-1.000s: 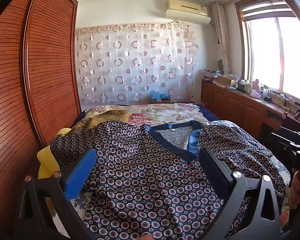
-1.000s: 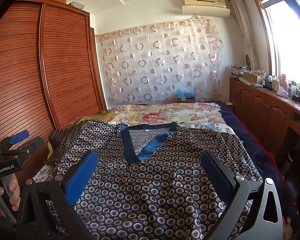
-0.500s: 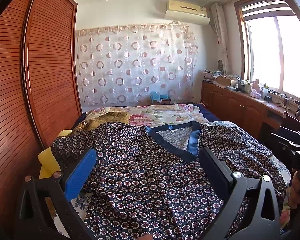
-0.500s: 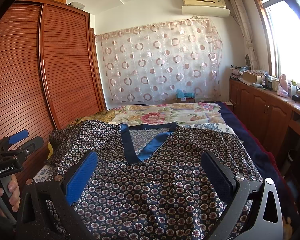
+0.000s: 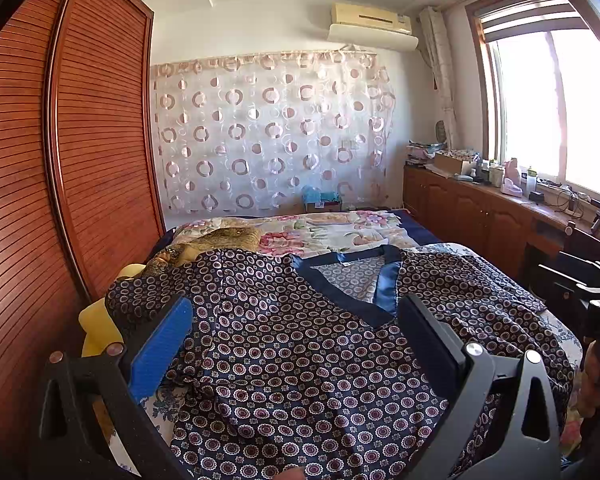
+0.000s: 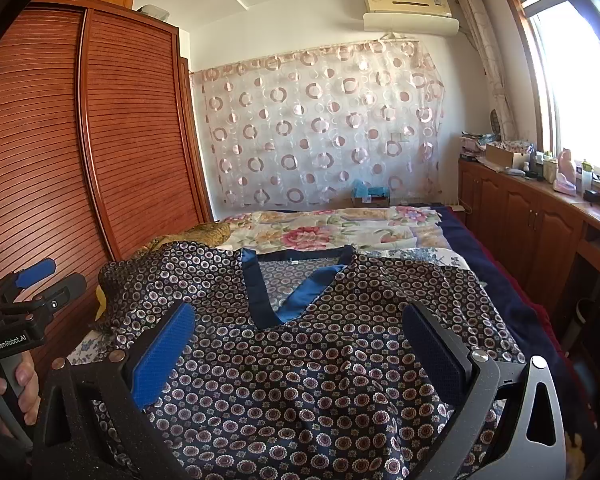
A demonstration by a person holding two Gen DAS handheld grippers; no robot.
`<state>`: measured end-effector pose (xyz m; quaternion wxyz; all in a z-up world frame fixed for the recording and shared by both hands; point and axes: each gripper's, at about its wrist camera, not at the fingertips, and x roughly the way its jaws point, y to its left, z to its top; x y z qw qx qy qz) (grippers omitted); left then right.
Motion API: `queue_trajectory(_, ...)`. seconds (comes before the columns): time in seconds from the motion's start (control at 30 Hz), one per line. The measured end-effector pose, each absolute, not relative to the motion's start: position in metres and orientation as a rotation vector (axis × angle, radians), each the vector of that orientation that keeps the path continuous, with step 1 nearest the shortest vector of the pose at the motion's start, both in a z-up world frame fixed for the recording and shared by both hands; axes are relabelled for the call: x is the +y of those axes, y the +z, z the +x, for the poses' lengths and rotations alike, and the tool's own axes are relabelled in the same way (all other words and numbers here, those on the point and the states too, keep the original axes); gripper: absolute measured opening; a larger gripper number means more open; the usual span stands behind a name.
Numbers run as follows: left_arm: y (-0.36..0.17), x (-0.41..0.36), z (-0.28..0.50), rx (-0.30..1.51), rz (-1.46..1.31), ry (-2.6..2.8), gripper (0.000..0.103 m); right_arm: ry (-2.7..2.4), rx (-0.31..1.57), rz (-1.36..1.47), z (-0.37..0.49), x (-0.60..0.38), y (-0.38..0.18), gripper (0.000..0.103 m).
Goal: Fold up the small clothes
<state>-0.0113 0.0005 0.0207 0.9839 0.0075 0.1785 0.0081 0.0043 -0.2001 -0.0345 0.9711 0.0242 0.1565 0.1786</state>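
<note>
A: Garment status?

B: Patterned top (image 6: pixel 300 360) is lying spread on the bed (image 6: pixel 500 280), front up, not yet folded. Blue V-neck trim (image 6: pixel 272 292) is pointing to the far end, hem coming toward us at the near edge. So long axis is running near-to-far, sleeves going out left & right.

A: Grippers?

B: Left gripper (image 5: pixel 296 344) is hovering over the near-left part of the top, fingers wide apart, nothing between them. Right gripper (image 6: pixel 296 344) is doing the same over the near-middle/right, fingers also spread, holding nothing. Blue pad (image 6: pixel 162 356) on each left finger is showing clear of cloth. Can't tell if either is touching fabric; looks like both are above it.

A: Which one's nearer what?

B: Left sleeve (image 5: pixel 148 300) is bunching at the far-left by the wardrobe (image 5: pixel 100 160), draping over something yellow (image 5: pixel 96 324) at the bed edge. Left gripper is nearer that side. Right sleeve (image 6: pixel 476 308) is lying flatter toward the bed's right edge, nearer the right gripper.

A: Next move, your guess?

B: Judging only: each side is probably reaching forward & outward for its own sleeve or shoulder, then folding inward across the near-far axis. Left sleeve is looking crumpled, may be needing a tug flat first. Cloth looks shiny, so likely slippery.
</note>
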Motion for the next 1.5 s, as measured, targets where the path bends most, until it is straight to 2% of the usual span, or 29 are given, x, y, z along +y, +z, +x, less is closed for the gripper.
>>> queue_trajectory(1.5,0.0134,0.0025,-0.0057,0.382,0.013,0.030,0.103,0.377,0.338,0.041,0.0116,-0.1966,-0.0423,0.103)
